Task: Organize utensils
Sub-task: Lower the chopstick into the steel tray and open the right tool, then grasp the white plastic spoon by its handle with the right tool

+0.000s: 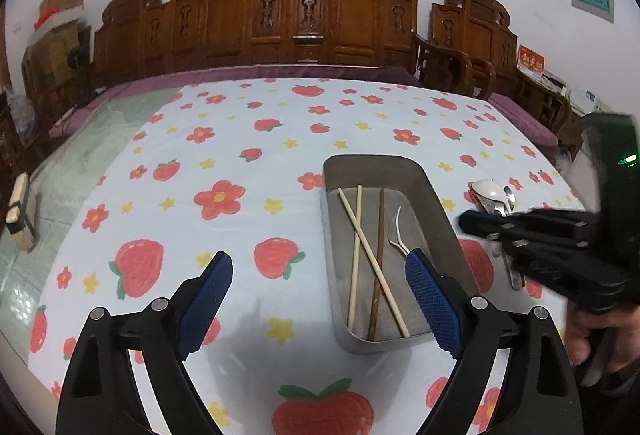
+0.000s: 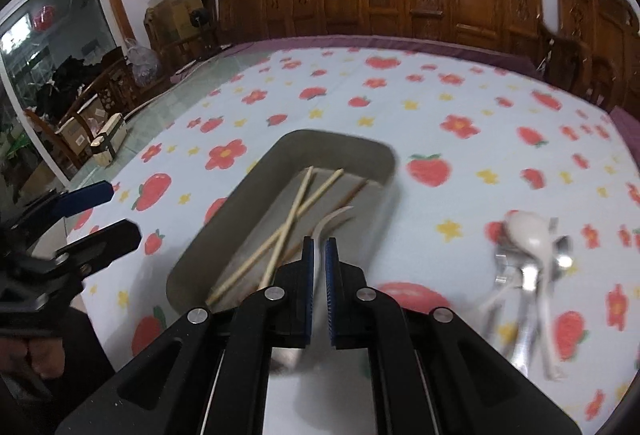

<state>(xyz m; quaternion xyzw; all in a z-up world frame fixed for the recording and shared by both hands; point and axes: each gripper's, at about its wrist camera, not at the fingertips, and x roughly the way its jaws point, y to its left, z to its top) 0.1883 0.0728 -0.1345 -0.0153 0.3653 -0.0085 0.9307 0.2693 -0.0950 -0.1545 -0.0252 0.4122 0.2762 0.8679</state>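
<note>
Blue-padded and spread wide, the left hand-held gripper [image 1: 318, 289] hangs empty over the strawberry-print tabletop [image 1: 180, 139]. Just ahead of its right finger lies the grey tray [image 1: 332, 219], holding pale wooden chopsticks [image 1: 354, 255], a dark chopstick [image 1: 379, 255] and a steel fork [image 2: 326, 223]. The right hand-held gripper [image 2: 319, 259] is narrowed on that fork's handle, over the tray's near end. The fork looks thin, stiff and slick; a mid-handle hold seems safest. To its right, well apart, a white spoon [image 2: 528, 231] rests on tangled steel cutlery [image 2: 528, 275].
</note>
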